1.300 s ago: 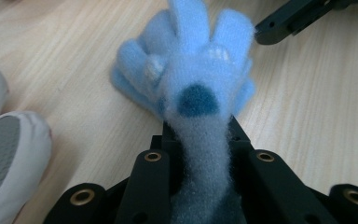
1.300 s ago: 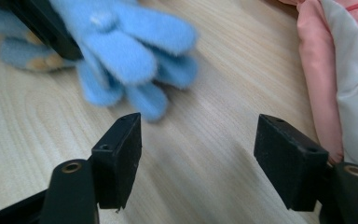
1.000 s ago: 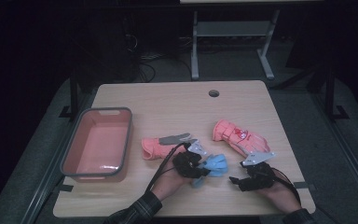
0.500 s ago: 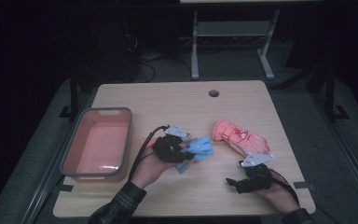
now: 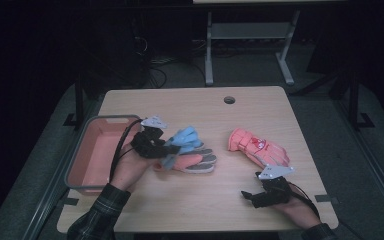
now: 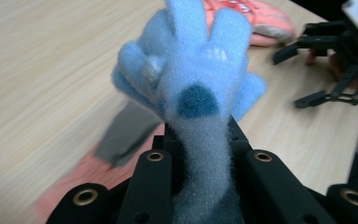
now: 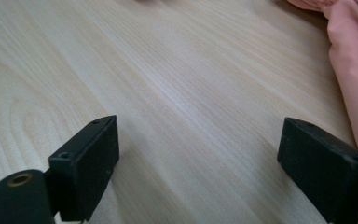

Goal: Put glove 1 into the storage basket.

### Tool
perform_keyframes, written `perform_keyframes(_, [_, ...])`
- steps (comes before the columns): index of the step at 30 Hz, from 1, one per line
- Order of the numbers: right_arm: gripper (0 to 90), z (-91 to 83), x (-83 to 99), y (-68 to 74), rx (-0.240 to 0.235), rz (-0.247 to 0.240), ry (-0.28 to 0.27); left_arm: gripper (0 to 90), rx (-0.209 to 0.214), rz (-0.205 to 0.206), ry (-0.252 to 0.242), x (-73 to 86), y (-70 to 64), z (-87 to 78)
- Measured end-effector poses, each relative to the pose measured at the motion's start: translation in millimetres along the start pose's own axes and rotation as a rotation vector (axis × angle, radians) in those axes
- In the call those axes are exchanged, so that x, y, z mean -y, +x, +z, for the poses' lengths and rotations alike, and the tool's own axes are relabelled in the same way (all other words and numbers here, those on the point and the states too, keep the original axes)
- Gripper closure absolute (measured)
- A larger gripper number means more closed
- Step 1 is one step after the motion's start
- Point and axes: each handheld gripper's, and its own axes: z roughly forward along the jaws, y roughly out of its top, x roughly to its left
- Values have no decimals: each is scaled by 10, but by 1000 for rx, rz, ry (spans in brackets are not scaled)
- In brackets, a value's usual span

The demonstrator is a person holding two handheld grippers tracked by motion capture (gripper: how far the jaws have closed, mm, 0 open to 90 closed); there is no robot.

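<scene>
A person sits at the near edge of a pale wooden surface (image 5: 190, 107), holding a black two-jaw tool in each hand.

The left tool (image 5: 172, 148) is raised a little above the surface, left of the middle. Its jaws are pressed together on the cuff of a fluffy blue glove (image 5: 182, 142), pinching it. In the left gripper view the blue glove (image 6: 191, 88) stands up between the jaws, its fingers spread out at the top. Directly under the blue glove lies a pink glove with a grey palm (image 5: 197, 162), flat on the surface, its fingers pointing right.

The right tool (image 5: 247, 196) rests low near the right near corner of the surface. Its jaws are spread wide apart and grip nothing; in the right gripper view bare wood shows between them. A second pink glove (image 5: 257, 147), with a small red and white mark on its back, lies just beyond the right tool, right of the middle. In the right gripper view its edge (image 7: 352, 70) lies near the right-hand jaw.

A pink tray with a grey rim (image 5: 82, 152) sits at the left edge of the surface, just beside the left hand (image 5: 130, 167). A small round hole (image 5: 229, 99) is in the surface near its far edge.
</scene>
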Motion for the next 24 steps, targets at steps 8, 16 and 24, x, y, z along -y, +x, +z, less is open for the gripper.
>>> perform_keyframes(8, [111, -1, 0, 3, 5, 9, 6, 775, -93, -68, -23, 181, 314, -347])
perform_keyframes(16, [111, -2, -1, 3, 5, 9, 7, 774, -189, -137, -31, 420, 590, -666])
perform_keyframes(24, [111, -3, -1, 3, 5, 8, 8, 774, -287, -212, 1, 692, 864, -753])
